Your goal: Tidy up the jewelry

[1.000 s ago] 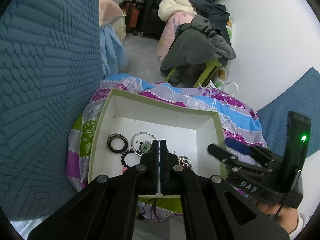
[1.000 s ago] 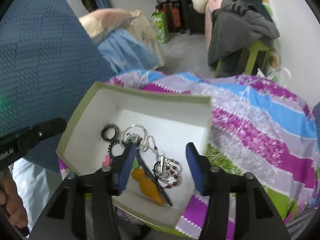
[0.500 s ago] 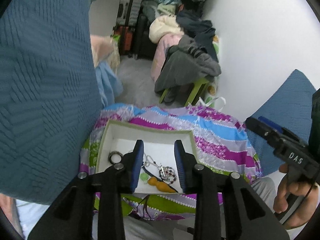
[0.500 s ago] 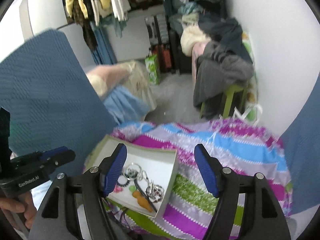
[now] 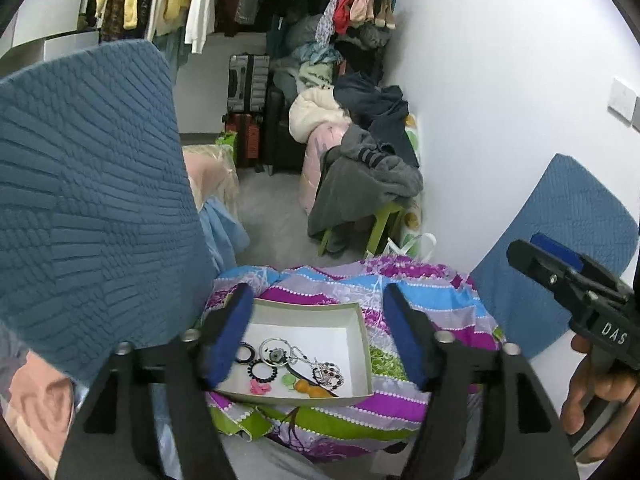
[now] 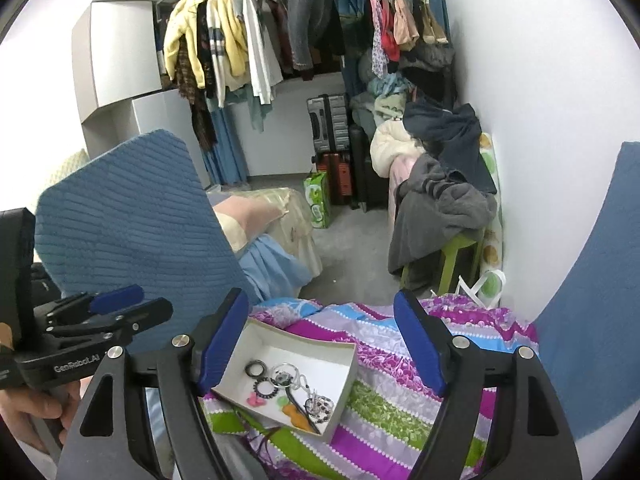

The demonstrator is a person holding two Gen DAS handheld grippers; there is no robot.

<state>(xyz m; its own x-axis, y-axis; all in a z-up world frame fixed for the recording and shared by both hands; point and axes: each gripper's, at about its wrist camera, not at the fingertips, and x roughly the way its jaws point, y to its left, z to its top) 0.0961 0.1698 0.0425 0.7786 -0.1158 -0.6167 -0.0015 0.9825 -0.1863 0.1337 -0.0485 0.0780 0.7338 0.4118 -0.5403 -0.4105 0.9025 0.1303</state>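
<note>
While both jaws have just been opening with nothing between them, the left hand-held gripper (image 5: 316, 332) and the right hand-held gripper (image 6: 320, 344) hang released, well above the white box (image 5: 356, 320). That box rests on a striped, flowered cloth (image 5: 432, 300) and holds the jewelry (image 5: 296, 364): dark rings, a beaded bracelet, chains, pink, green and orange pieces.

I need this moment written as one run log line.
left gripper: open, empty | right gripper: open, empty | jewelry: in white box | box: on striped cloth
</note>
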